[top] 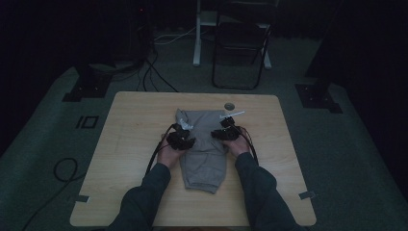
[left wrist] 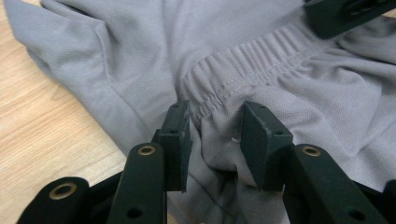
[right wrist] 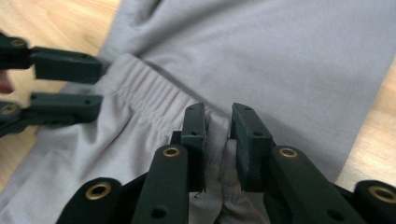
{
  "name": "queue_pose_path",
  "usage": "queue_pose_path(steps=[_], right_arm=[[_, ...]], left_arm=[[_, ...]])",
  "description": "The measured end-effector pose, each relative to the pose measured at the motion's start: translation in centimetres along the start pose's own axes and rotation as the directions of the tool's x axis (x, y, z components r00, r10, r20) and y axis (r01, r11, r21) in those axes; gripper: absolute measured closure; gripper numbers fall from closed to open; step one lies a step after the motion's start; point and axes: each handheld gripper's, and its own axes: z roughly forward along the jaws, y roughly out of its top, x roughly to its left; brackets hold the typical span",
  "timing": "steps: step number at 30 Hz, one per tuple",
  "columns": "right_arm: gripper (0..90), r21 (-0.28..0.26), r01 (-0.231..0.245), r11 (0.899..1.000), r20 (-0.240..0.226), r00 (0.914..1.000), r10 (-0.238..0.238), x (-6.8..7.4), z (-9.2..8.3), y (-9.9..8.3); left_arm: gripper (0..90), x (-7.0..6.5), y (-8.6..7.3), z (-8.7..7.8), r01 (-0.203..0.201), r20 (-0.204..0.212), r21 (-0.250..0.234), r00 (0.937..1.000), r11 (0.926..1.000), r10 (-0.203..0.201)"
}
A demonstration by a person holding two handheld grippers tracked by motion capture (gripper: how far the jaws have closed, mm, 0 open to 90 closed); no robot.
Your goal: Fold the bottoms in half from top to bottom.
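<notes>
A: Grey shorts (top: 204,144) lie mid-table, partly folded by the look of it, a lower layer spread toward the far edge and the elastic waistband (left wrist: 243,77) lying across the middle.

B: And both tools are on that band. The right gripper (right wrist: 217,135) has its jaws pinched on a bunched ridge of the waistband, cloth squeezed tight between the pads.

A: The left gripper (left wrist: 215,137)?

B: Wider stance. Fabric sits between its jaws and bulges up there, with the left pad against the gathered edge, but I can't tell if the other pad truly presses. I'd call it half closed around the cloth, grip not confirmed.

A: From the high view, both hands sit at the garment's two sides, on the wooden table (top: 134,144).

B: So, my read: the pick-up at the waistband is nearly set, right side secured, left side still to firm up. The fold or lift itself remains ahead, and the shorts aren't yet a tidy packet.
</notes>
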Motion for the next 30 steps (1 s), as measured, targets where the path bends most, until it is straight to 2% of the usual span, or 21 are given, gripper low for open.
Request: queue_pose_path(steps=[4,7,9,10,11,12,15,16,19,23,26,27,28,30], right_arm=[[76.4,-0.070,0.069,0.995,-0.013,0.9974,-0.070,0.8,-1.7,-0.4],[76.4,-0.108,0.131,0.985,-0.013,0.9910,-0.134,1.5,-2.8,-1.0],[76.4,-0.113,0.147,0.983,-0.014,0.9886,-0.150,1.7,-3.1,-1.2],[76.4,-0.116,0.162,0.980,-0.015,0.9861,-0.165,1.9,-3.4,-1.4],[76.4,-0.135,0.193,0.972,-0.032,0.9795,-0.199,2.4,-3.9,-1.9],[76.4,-0.141,0.204,0.969,-0.040,0.9766,-0.211,2.6,-4.1,-2.2],[76.4,-0.152,0.215,0.965,-0.063,0.9720,-0.226,3.0,-4.4,-2.7],[76.5,-0.155,0.228,0.961,-0.087,0.9662,-0.243,3.4,-4.7,-3.3],[76.3,-0.142,0.254,0.957,-0.103,0.9575,-0.269,3.8,-4.7,-4.1],[76.2,-0.131,0.279,0.951,-0.124,0.9474,-0.295,4.2,-4.8,-4.7],[74.9,-0.127,0.285,0.950,-0.133,0.9443,-0.301,4.2,-4.9,-5.0],[74.9,-0.127,0.285,0.950,-0.133,0.9443,-0.301,4.2,-4.9,-5.0],[74.1,-0.124,0.283,0.951,-0.137,0.9443,-0.299,4.1,-4.9,-5.0],[67.1,-0.123,0.269,0.955,-0.138,0.9487,-0.284,3.6,-5.2,-5.0]], left_arm=[[62.1,0.6,0.0,-0.7,0.014,-0.013,-0.017,0.9998,0.9998,-0.014],[62.2,1.2,0.2,-1.0,0.040,-0.030,-0.035,0.9987,0.9986,-0.041],[62.1,1.3,0.3,-1.0,0.050,-0.035,-0.038,0.9981,0.9980,-0.051],[62.1,1.6,0.7,-1.0,0.062,-0.045,-0.040,0.9969,0.9973,-0.064],[61.9,1.6,0.8,-0.9,0.064,-0.047,-0.041,0.9967,0.9971,-0.065],[61.5,1.6,1.1,-0.8,0.062,-0.051,-0.039,0.9967,0.9973,-0.064],[60.8,1.5,1.5,-0.5,0.054,-0.056,-0.037,0.9968,0.9979,-0.056],[60.6,1.4,2.0,-0.1,0.062,-0.056,-0.039,0.9964,0.9973,-0.064],[60.1,1.1,2.5,0.5,0.072,-0.048,-0.033,0.9962,0.9969,-0.073],[59.3,0.3,2.5,1.7,0.038,-0.039,0.005,0.9986,0.9993,-0.037],[59.1,-0.2,2.1,2.4,0.012,-0.023,0.049,0.9997,0.9987,-0.011],[59.1,-0.2,2.1,2.4,0.012,-0.023,0.049,0.9997,0.9987,-0.011],[59.1,-0.6,1.7,2.3,0.005,0.000,0.039,1.0000,0.9992,-0.005],[59.2,-0.9,1.5,1.9,-0.014,0.008,0.037,0.9999,0.9992,0.014]])
